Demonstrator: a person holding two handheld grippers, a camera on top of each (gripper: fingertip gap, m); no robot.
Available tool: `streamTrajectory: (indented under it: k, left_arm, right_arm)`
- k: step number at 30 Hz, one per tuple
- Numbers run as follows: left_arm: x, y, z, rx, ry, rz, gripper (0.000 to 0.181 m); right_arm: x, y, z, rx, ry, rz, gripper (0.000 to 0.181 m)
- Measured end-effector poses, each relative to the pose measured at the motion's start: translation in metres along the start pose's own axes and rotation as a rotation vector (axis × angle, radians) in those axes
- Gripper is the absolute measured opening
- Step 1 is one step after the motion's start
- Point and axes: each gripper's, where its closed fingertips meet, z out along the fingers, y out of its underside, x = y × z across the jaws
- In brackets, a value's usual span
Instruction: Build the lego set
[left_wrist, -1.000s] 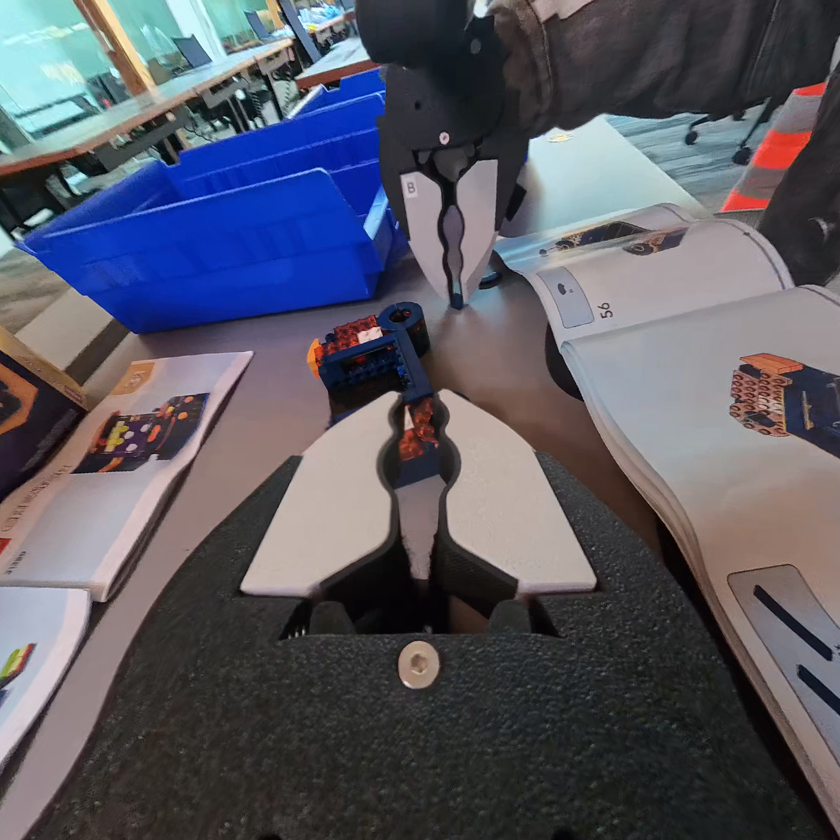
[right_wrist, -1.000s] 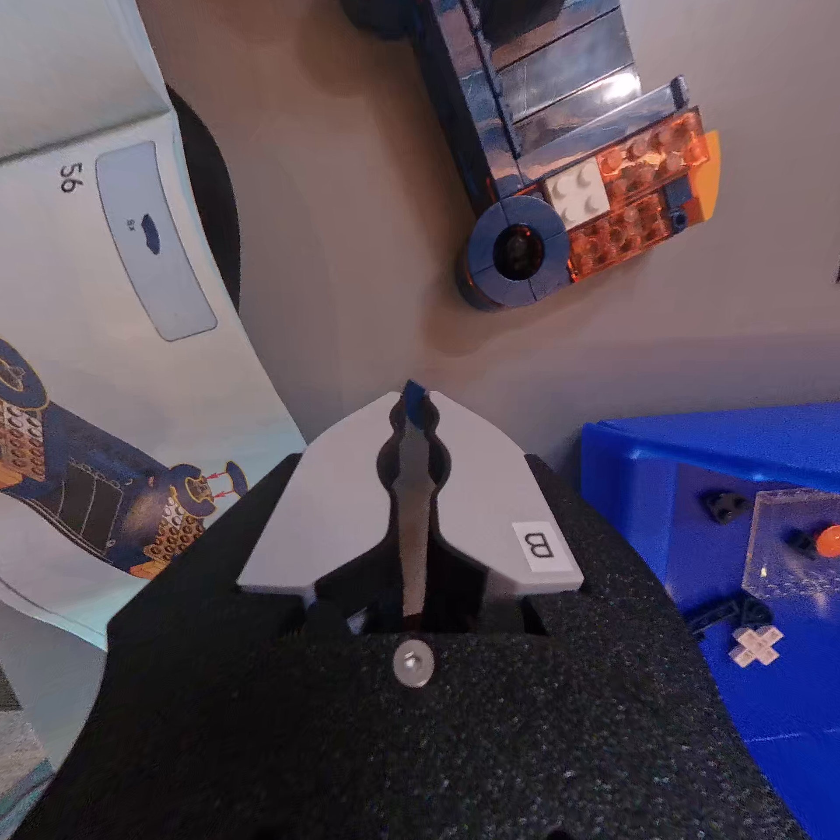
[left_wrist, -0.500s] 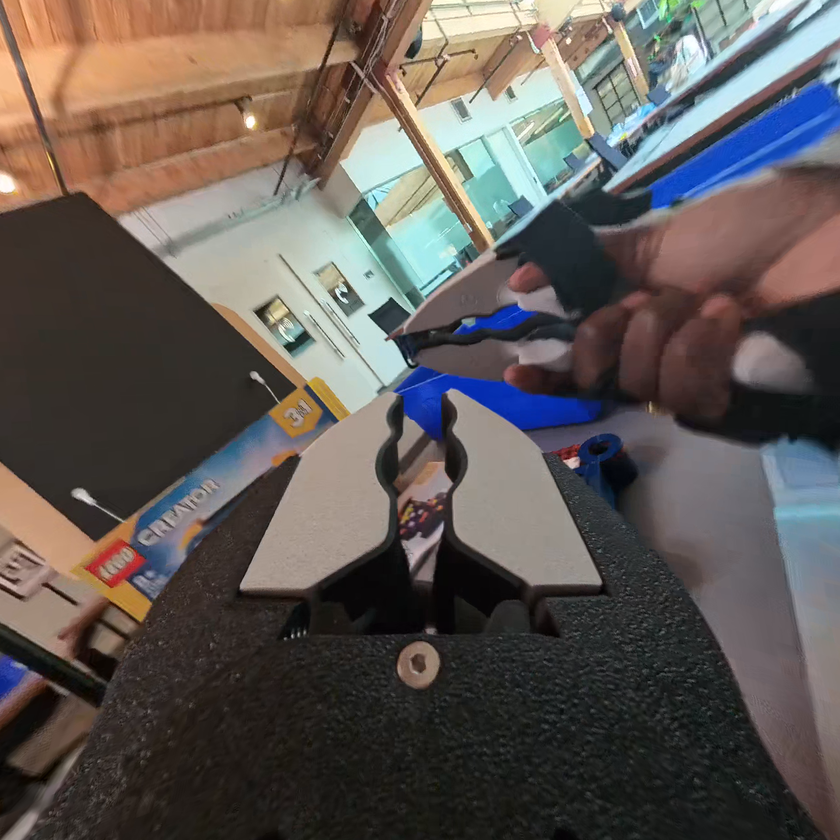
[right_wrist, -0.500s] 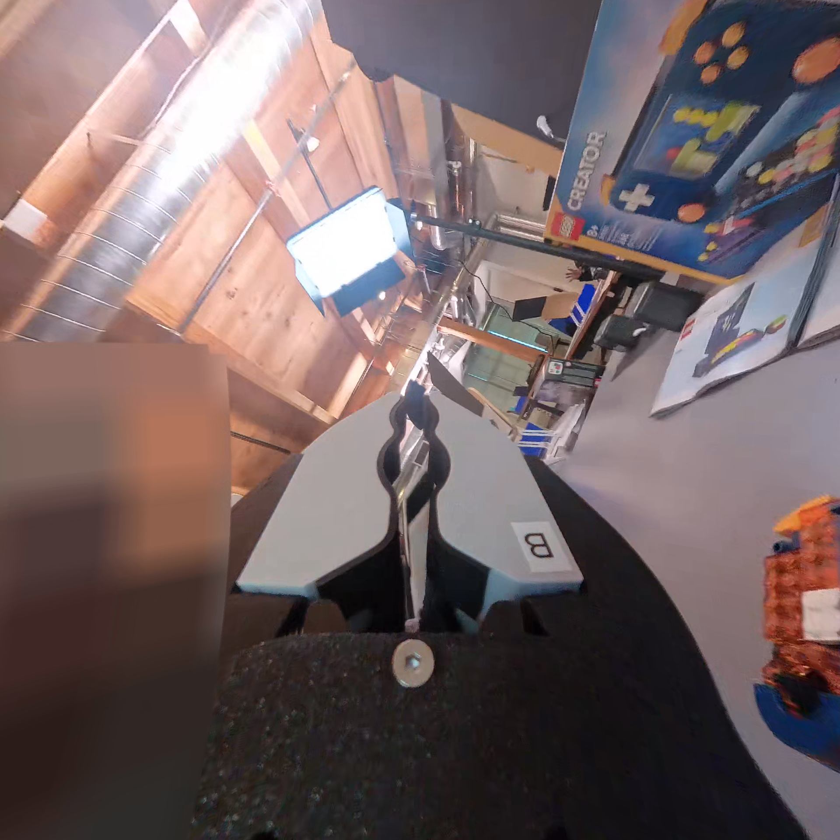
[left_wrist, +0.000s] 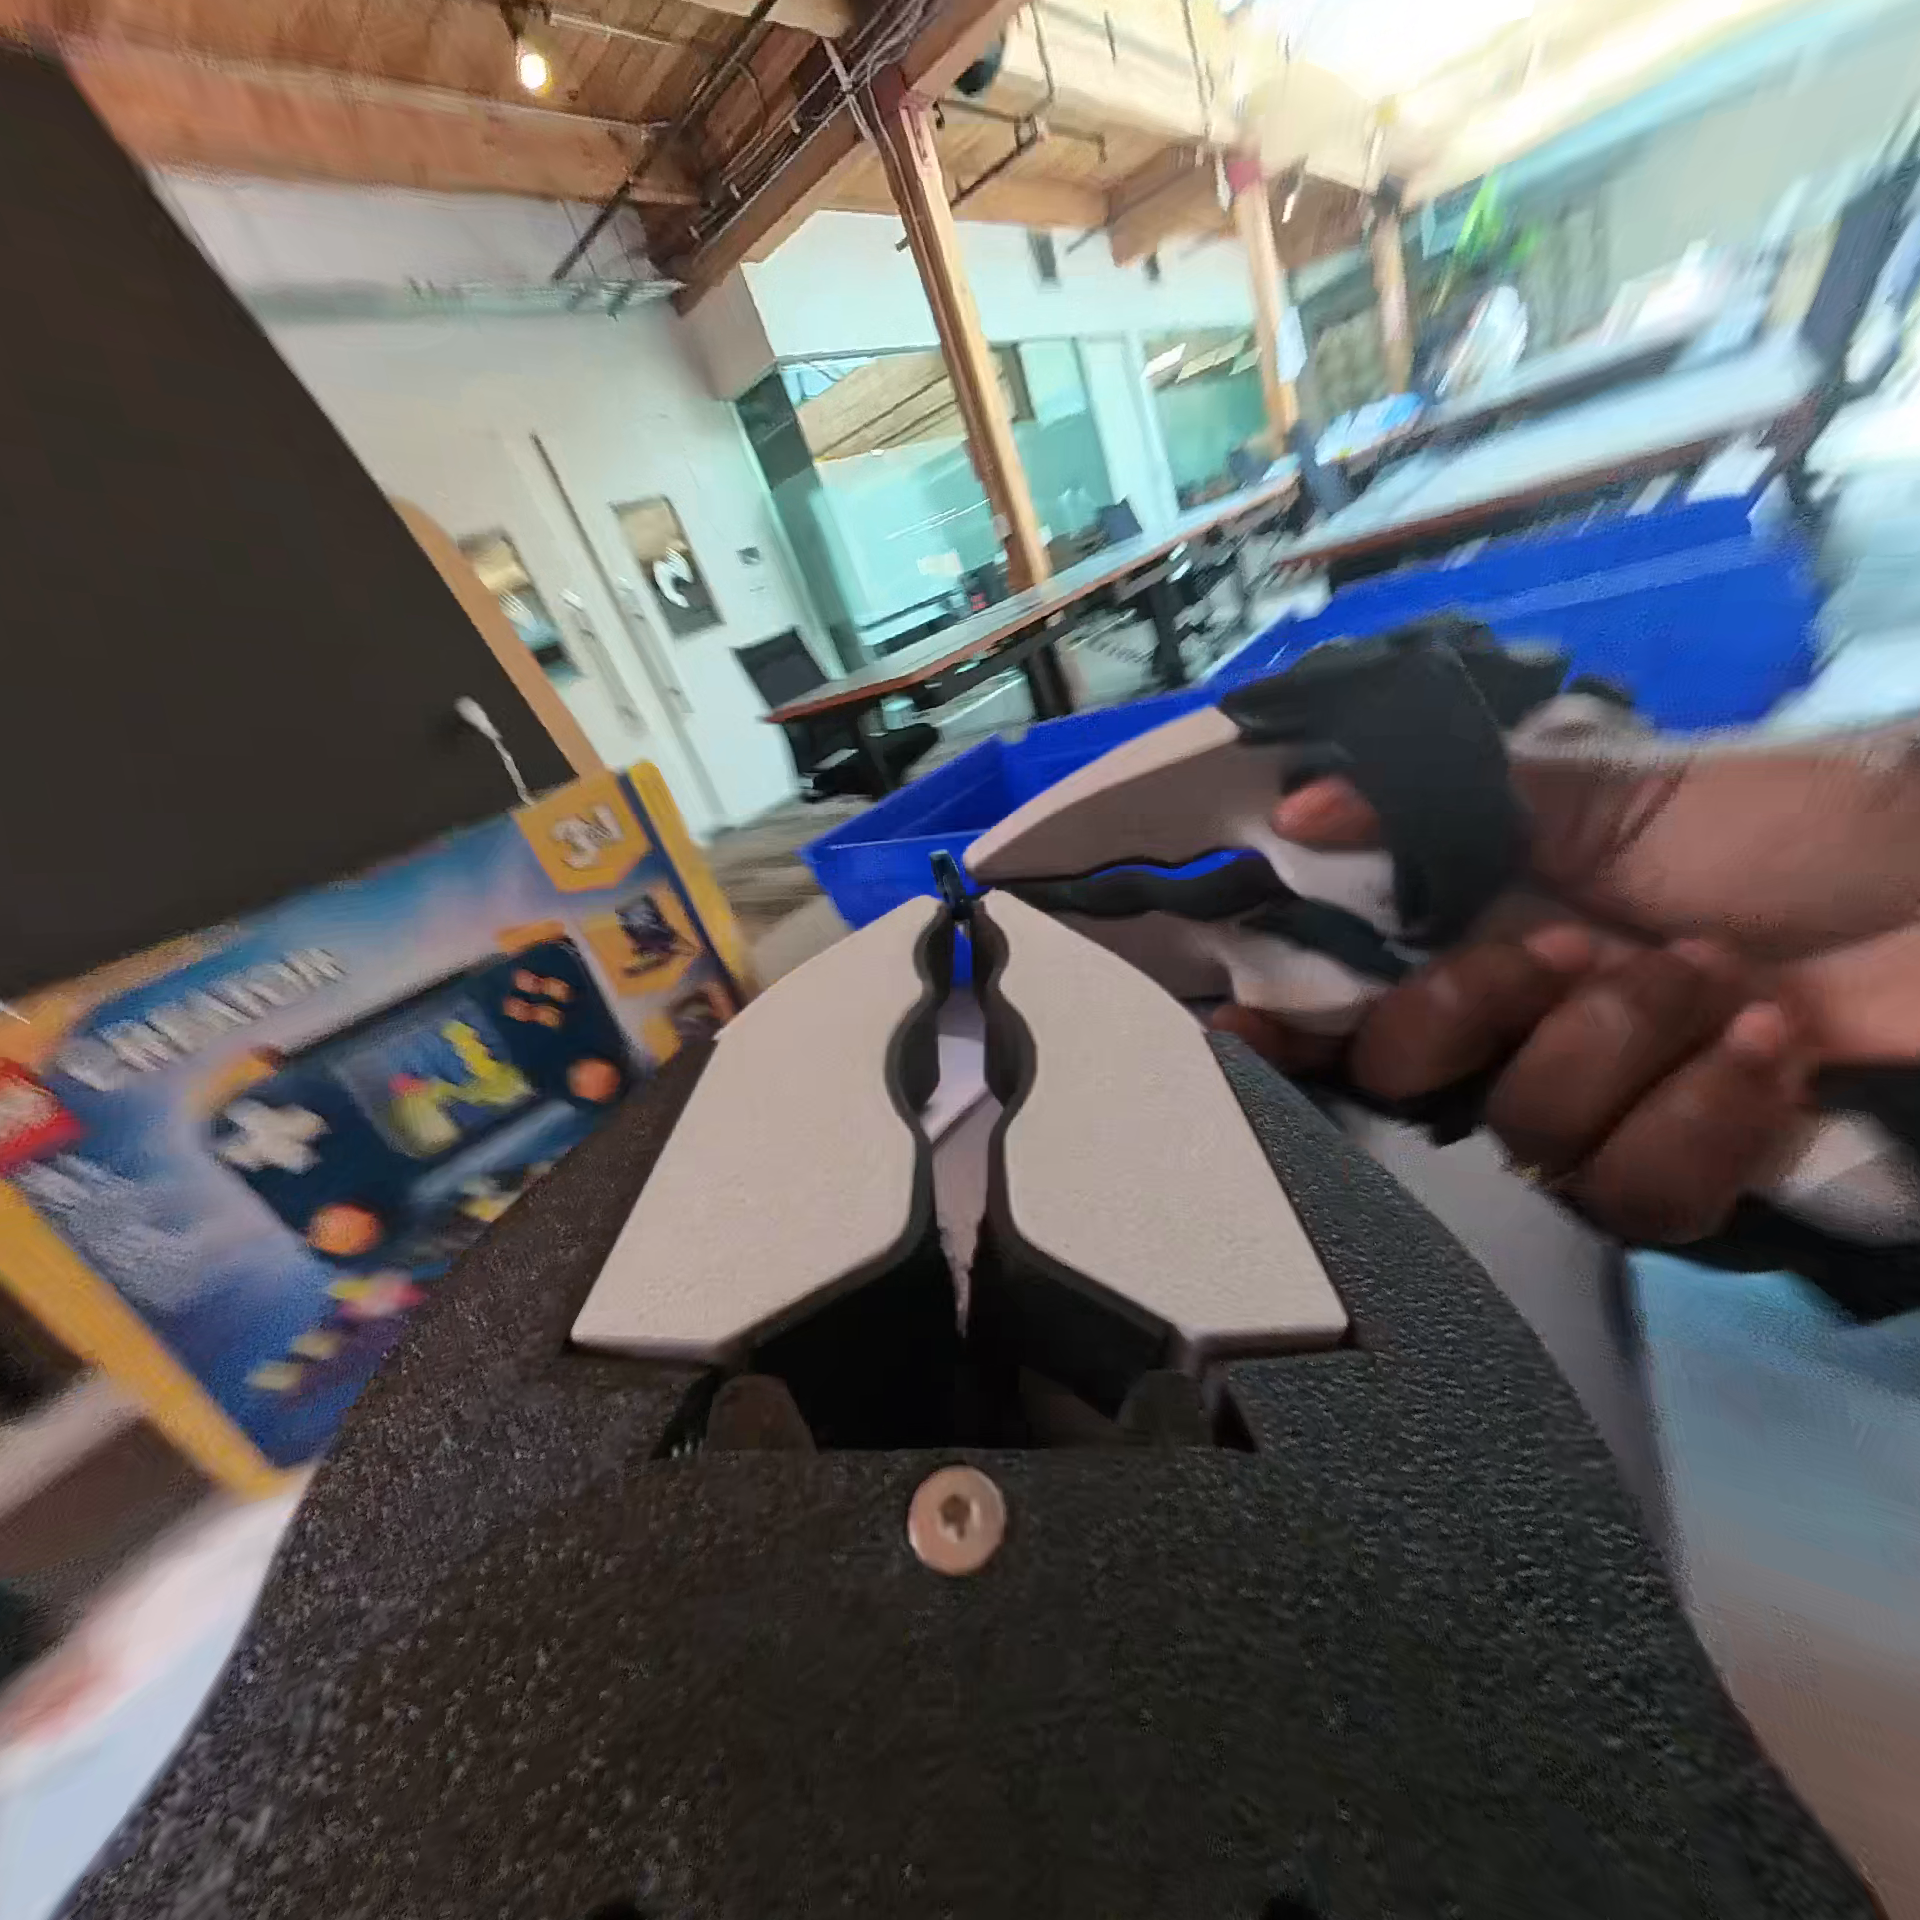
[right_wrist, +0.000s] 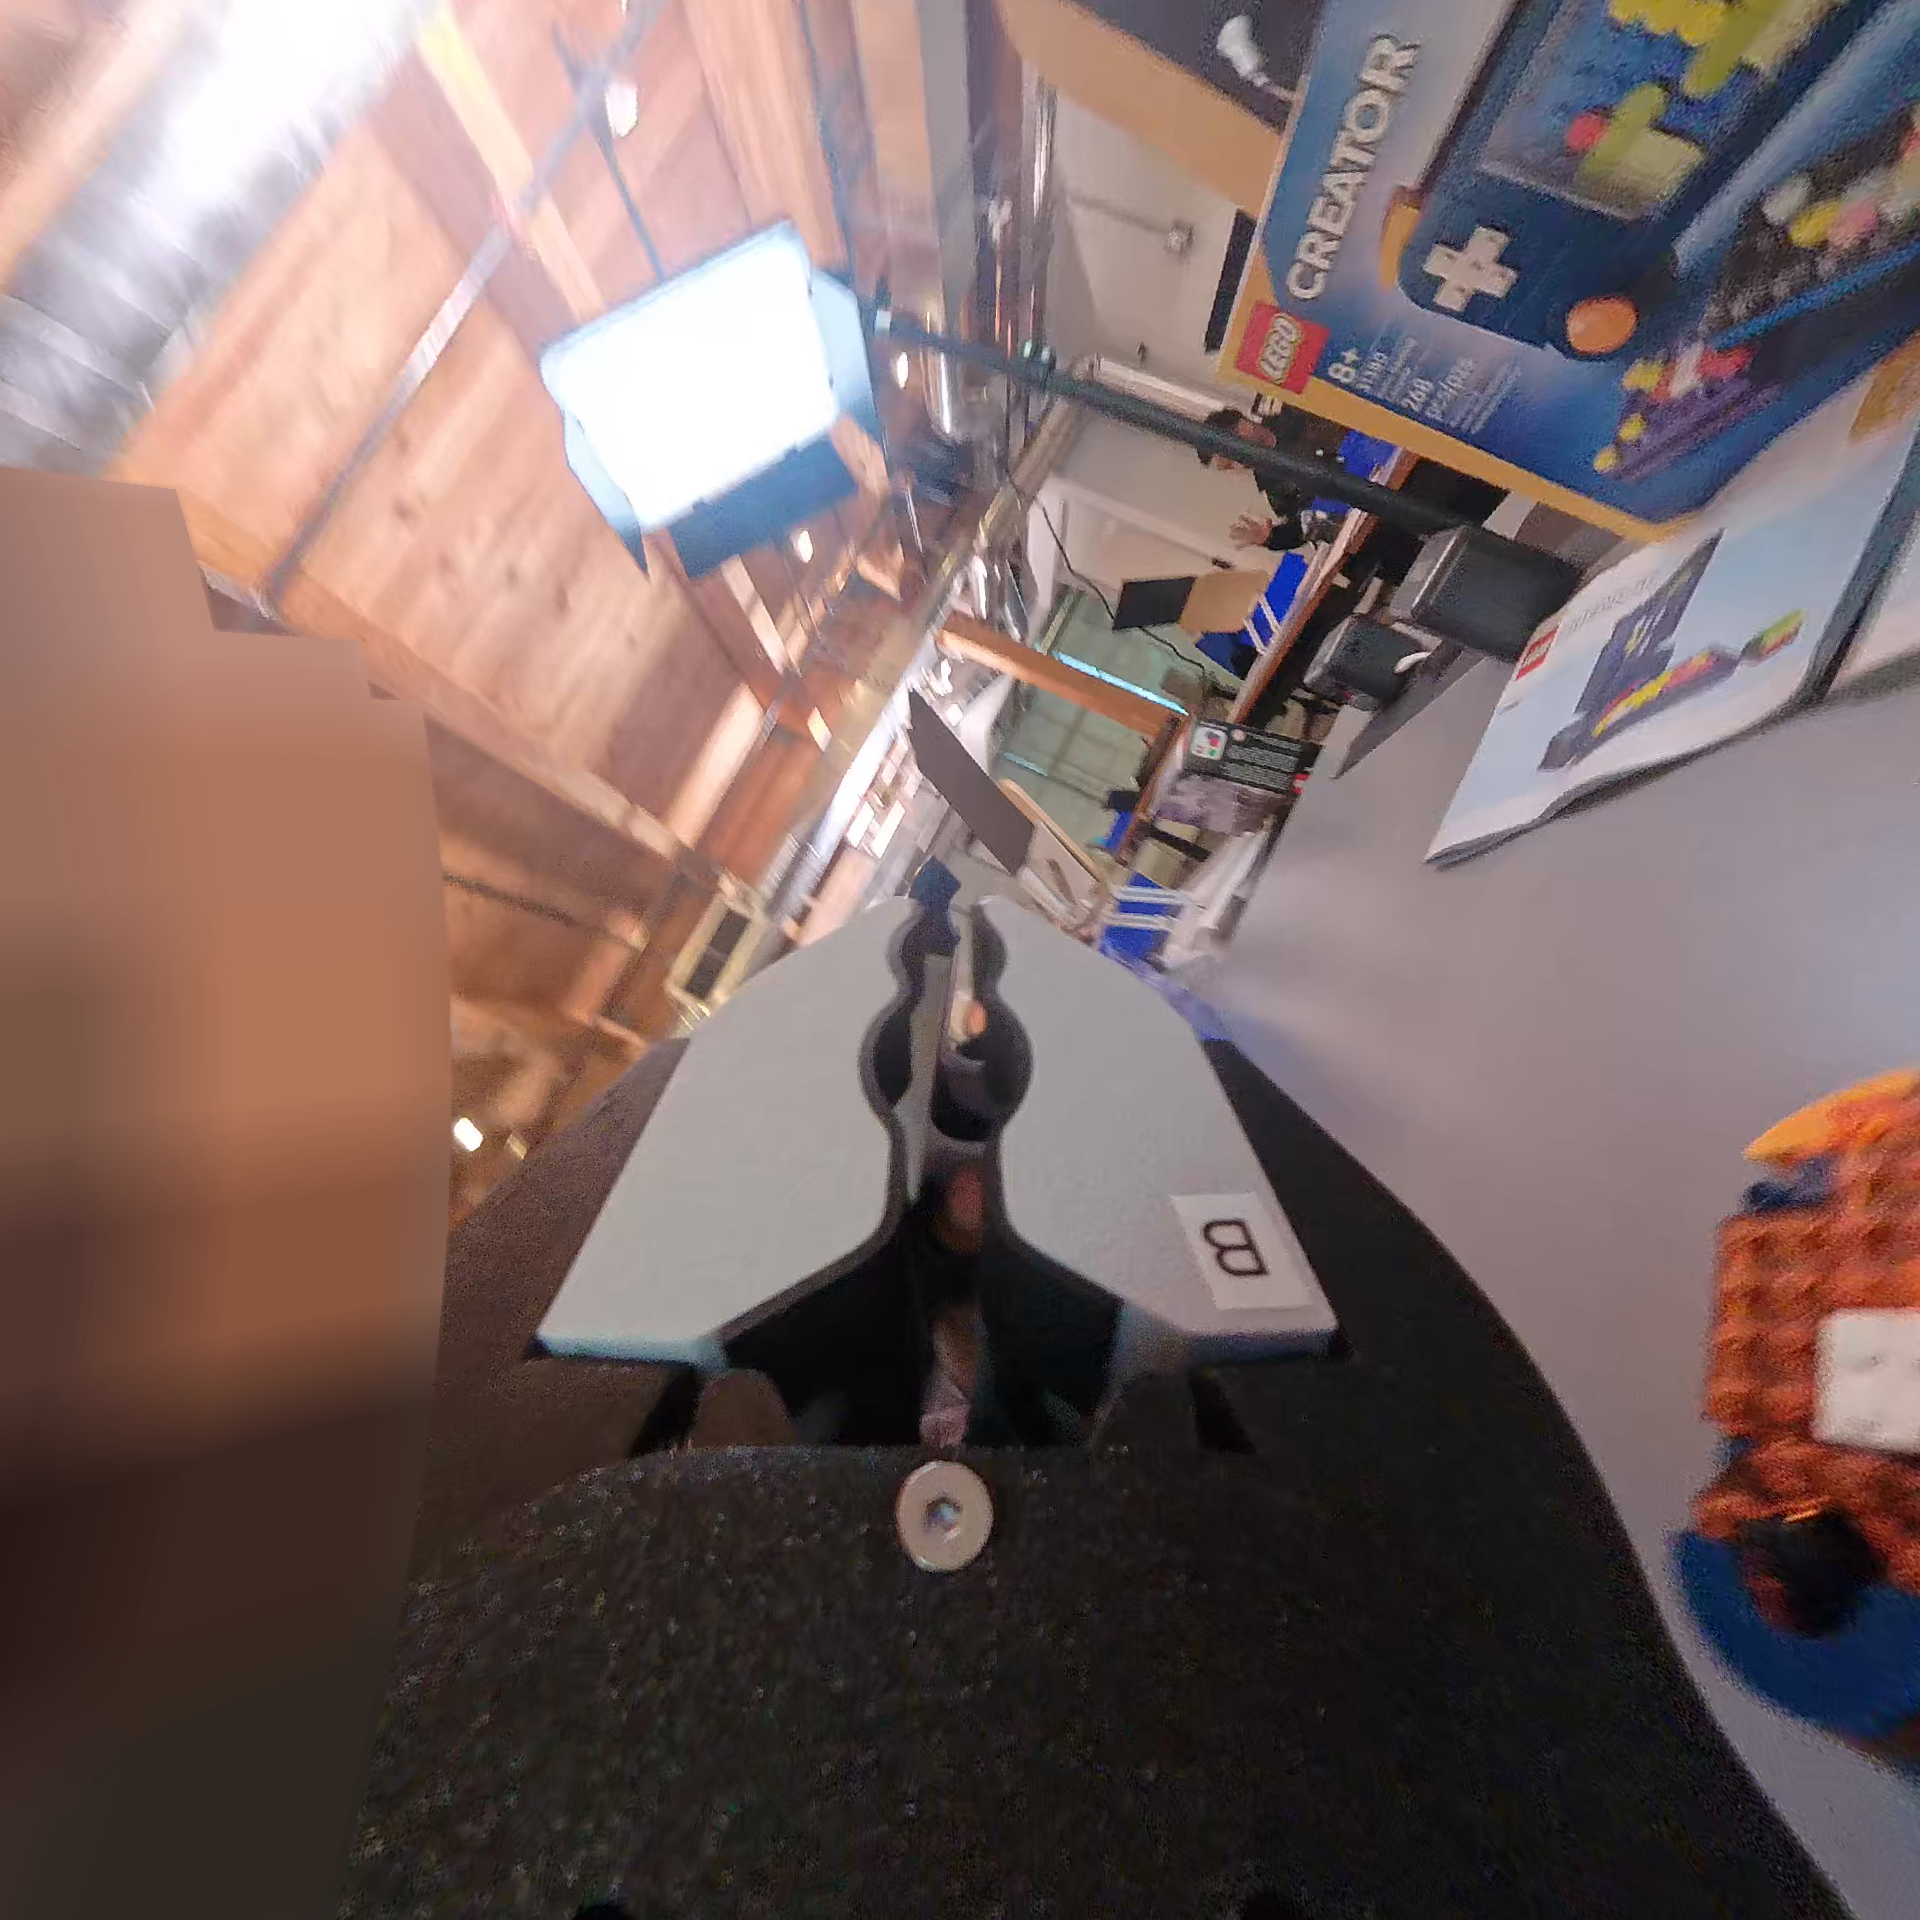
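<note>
We hold both grippers raised off the grey surface (right_wrist: 1507, 1039), their cameras tilted up toward the wooden ceiling.

In the left wrist view, our left gripper (left_wrist: 961, 914) has its pale grey jaws drawn together at the tips around a small dark blue lego piece (left_wrist: 943, 878) that pokes out at 12 o'clock. Our right gripper (left_wrist: 982, 868) comes in from 3 o'clock, gripped by a bare hand (left_wrist: 1558, 1060), and its tip meets the same piece. Motion blur leaves it hard to say which jaws actually carry the piece there.

In the right wrist view, our right gripper (right_wrist: 951, 914) shows its jaws nearly together, with the same small dark blue lego piece (right_wrist: 933, 883) at the tips, seemingly pinched.

The partly built lego model (right_wrist: 1808, 1403), of translucent orange studded bricks with a white plate and a dark blue round end, lies on the surface at 4 o'clock in the right wrist view, well apart from both grippers.

The blue and yellow cardboard set box (left_wrist: 343, 1081) stands at 9 o'clock in the left view, and a blue plastic bin (left_wrist: 914, 821) sits just beyond the fingertips. A white instruction booklet (right_wrist: 1642, 707) lies flat near the box at 2 o'clock in the right view.
</note>
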Motion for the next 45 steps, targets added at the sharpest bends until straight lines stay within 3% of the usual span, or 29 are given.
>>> streamTrajectory:
  k: [3, 6, 8, 13, 15, 32, 35, 38, 40, 43, 45]
  left_arm:
    - [-0.004, 0.002, -0.001, -0.003, 0.224, -0.589, 0.003]
    - [-0.008, 0.01, -0.007, -0.009, 0.424, -1.083, 0.002]
    - [-0.006, 0.021, -0.006, -0.048, 0.434, -1.139, 0.003]
    - [0.011, 0.025, -0.005, -0.125, 0.503, -1.134, 0.003]
    - [0.012, 0.028, -0.005, -0.134, 0.505, -1.139, 0.003]
    - [0.016, 0.04, -0.001, -0.175, 0.497, -1.12, 0.003]
    - [0.027, 0.057, -0.006, -0.325, 0.543, -0.963, 0.023]
    - [0.045, 0.094, -0.018, -0.577, 0.576, -0.683, 0.035]
    - [0.058, 0.11, -0.019, -0.66, 0.579, -0.523, 0.045]
    - [0.067, 0.13, -0.018, -0.764, 0.529, -0.342, 0.055]
    - [0.07, 0.138, -0.016, -0.798, 0.503, -0.275, 0.062]
  right_arm:
    - [-0.007, -0.002, -0.003, -0.263, -0.016, -0.492, 0.018]
    - [0.015, -0.004, -0.013, -0.719, 0.095, -1.316, 0.02]
    - [0.017, -0.008, -0.013, -0.894, 0.102, -1.685, 0.02]
    - [0.03, 0.007, -0.013, -1.2, 0.033, -1.908, 0.017]
    - [0.035, 0.009, -0.013, -1.226, 0.02, -1.948, 0.008]
    - [0.039, 0.013, -0.016, -1.24, 0.001, -1.888, 0.007]
    - [0.051, 0.012, -0.036, -1.43, -0.058, -1.772, 0.007]
    - [0.07, 0.014, -0.06, -1.636, -0.113, -1.635, 0.007]
    - [0.081, 0.017, -0.073, -1.732, -0.153, -1.569, 0.007]
    - [0.099, 0.007, -0.083, -1.806, -0.084, -1.538, 0.007]
    - [0.104, 0.0, -0.08, -1.779, -0.029, -1.576, 0.007]
